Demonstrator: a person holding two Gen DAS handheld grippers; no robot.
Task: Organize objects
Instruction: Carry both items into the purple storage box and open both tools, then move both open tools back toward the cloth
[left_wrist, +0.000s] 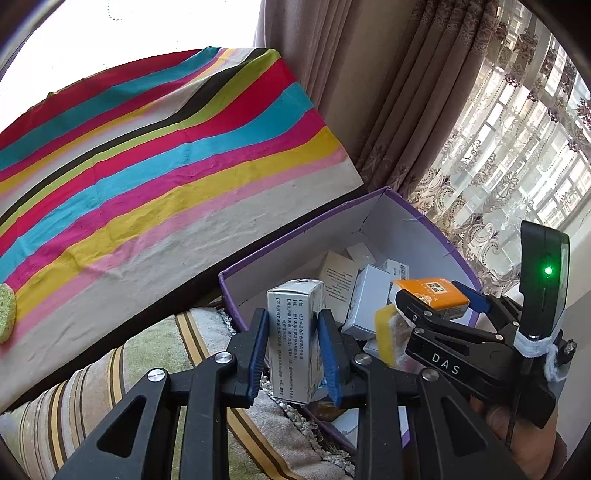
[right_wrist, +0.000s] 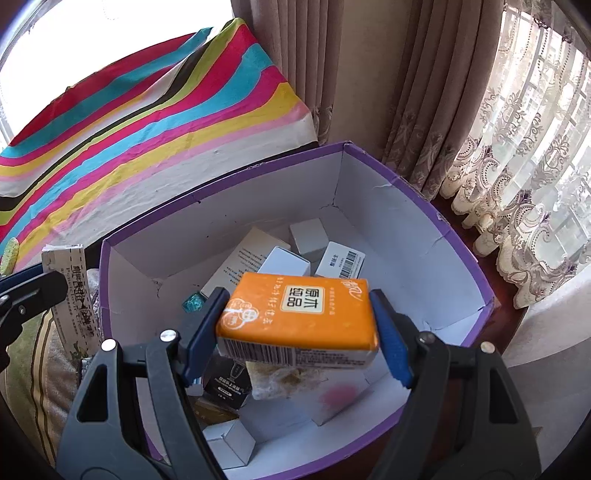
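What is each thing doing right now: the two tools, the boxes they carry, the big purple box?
Left tool: shut on silver box.
Silver box: upright, held beside the purple box.
Right tool: shut on orange pack.
Orange pack: held above the purple box.
Purple box: open, partly filled with small cartons.

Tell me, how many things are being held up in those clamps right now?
2. A silver carton sits in the left hand-held gripper, beside the purple box. An orange pack sits in the right hand-held gripper, above the box.
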